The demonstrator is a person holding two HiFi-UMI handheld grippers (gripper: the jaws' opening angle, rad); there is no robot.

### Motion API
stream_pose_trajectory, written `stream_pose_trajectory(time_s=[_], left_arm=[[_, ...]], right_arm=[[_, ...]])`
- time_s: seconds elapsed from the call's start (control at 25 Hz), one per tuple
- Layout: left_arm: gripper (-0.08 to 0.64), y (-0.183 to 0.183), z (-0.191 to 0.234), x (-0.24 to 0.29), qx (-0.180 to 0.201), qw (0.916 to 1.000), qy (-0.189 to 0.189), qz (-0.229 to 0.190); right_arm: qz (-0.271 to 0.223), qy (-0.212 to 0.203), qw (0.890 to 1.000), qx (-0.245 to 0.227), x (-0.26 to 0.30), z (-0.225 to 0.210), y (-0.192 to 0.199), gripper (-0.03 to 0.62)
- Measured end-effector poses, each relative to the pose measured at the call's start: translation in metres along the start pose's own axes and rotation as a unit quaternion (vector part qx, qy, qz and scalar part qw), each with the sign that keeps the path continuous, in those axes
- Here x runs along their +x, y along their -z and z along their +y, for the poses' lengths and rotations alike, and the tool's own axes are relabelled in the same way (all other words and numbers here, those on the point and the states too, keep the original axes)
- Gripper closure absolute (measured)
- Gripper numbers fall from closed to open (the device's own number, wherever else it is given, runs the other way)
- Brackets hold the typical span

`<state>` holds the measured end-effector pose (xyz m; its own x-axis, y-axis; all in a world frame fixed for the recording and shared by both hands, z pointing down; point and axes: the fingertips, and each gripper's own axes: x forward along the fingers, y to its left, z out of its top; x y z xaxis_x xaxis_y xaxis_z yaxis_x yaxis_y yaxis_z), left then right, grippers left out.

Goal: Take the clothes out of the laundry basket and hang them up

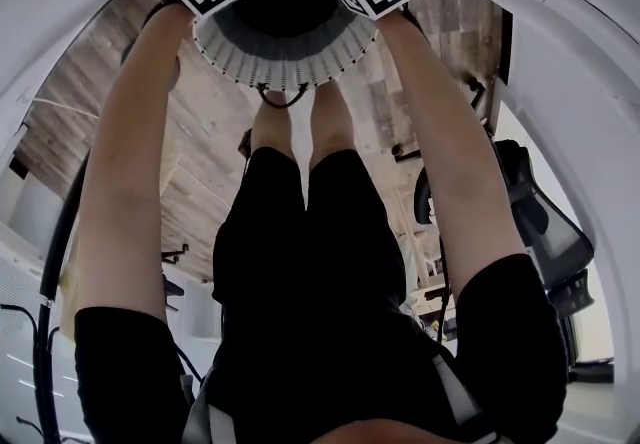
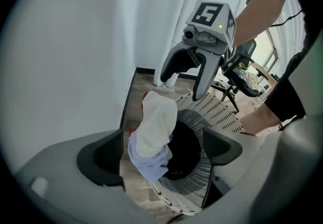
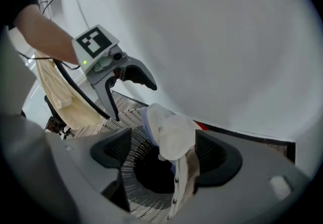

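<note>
My left gripper (image 2: 161, 153) points steeply down over the laundry basket (image 2: 214, 113). Its jaws stand well apart with nothing clamped. Between them, further down, a heap of clothes (image 2: 155, 126) hangs over the basket's rim on the wall side: a cream-white piece on top, a pale blue piece (image 2: 149, 161) under it and a sliver of red at the edge. My right gripper (image 3: 165, 155) is aimed at the same heap from the other side, jaws likewise wide apart and gripping nothing. The white piece bulges up between them, and I cannot tell whether the right-hand pad (image 3: 218, 155) brushes it. From that side a beige strip with buttons (image 3: 182, 182) trails down at the basket's rim. The basket is white and perforated, dark inside, and stands on a wooden plank floor (image 2: 132, 98) close to a white wall (image 2: 65, 51). Seen from my head, both grippers sit side by side just above the basket's rim. An office chair (image 2: 243, 71) stands beyond the basket.
</note>
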<state>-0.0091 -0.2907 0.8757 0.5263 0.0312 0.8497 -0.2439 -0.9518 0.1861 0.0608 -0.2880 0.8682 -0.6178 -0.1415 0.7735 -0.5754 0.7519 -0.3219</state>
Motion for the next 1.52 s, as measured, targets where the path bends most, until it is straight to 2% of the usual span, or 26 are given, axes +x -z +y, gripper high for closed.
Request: stream_pose_trajectory(time_s=[0.24,0.4,0.52,0.68,0.8,0.92,0.96,1.08,1.28,1.4,1.52], left_arm=[[0.096,0.033,-0.001,0.019,0.038,0.9960,0.040,0.069],[0.112,0.040,0.002,0.032,0.048,0.9947,0.041,0.082],[0.137,0.039,0.013,0.045,0.042,0.9956,0.024,0.080],[0.206,0.041,0.023,0.058,0.027,0.9966,0.010,0.077],[0.298,0.045,0.026,0.064,0.039,0.9953,0.004,0.089],[0.437,0.046,0.031,0.063,0.049,0.9943,-0.015,0.094],[0.453,0.045,0.033,0.061,0.052,0.9940,-0.020,0.094],[0.470,0.041,0.032,0.052,0.065,0.9928,-0.029,0.097],[0.528,0.045,0.027,0.025,0.066,0.9910,-0.045,0.107],[0.532,0.042,0.023,0.005,0.056,0.9915,-0.056,0.103],[0.534,0.029,0.013,-0.020,0.037,0.9935,-0.073,0.080]], right_arm=[[0.078,-0.023,0.992,-0.100,0.022,0.001,0.019,0.221],[0.106,-0.031,0.984,-0.136,0.035,0.000,0.028,0.248],[0.112,-0.022,0.983,-0.144,0.044,-0.007,0.033,0.266],[0.115,-0.011,0.982,-0.148,0.052,-0.013,0.037,0.362],[0.119,-0.007,0.981,-0.154,0.054,-0.014,0.037,0.394],[0.123,-0.007,0.979,-0.165,0.055,-0.013,0.037,0.495],[0.125,-0.004,0.978,-0.170,0.054,-0.014,0.036,0.514],[0.130,0.005,0.975,-0.180,0.046,-0.013,0.033,0.548],[0.128,0.021,0.976,-0.176,0.026,-0.004,0.023,0.554],[0.119,0.031,0.976,-0.179,0.011,0.003,0.009,0.555],[0.104,0.044,0.977,-0.181,-0.010,0.017,-0.007,0.555]])
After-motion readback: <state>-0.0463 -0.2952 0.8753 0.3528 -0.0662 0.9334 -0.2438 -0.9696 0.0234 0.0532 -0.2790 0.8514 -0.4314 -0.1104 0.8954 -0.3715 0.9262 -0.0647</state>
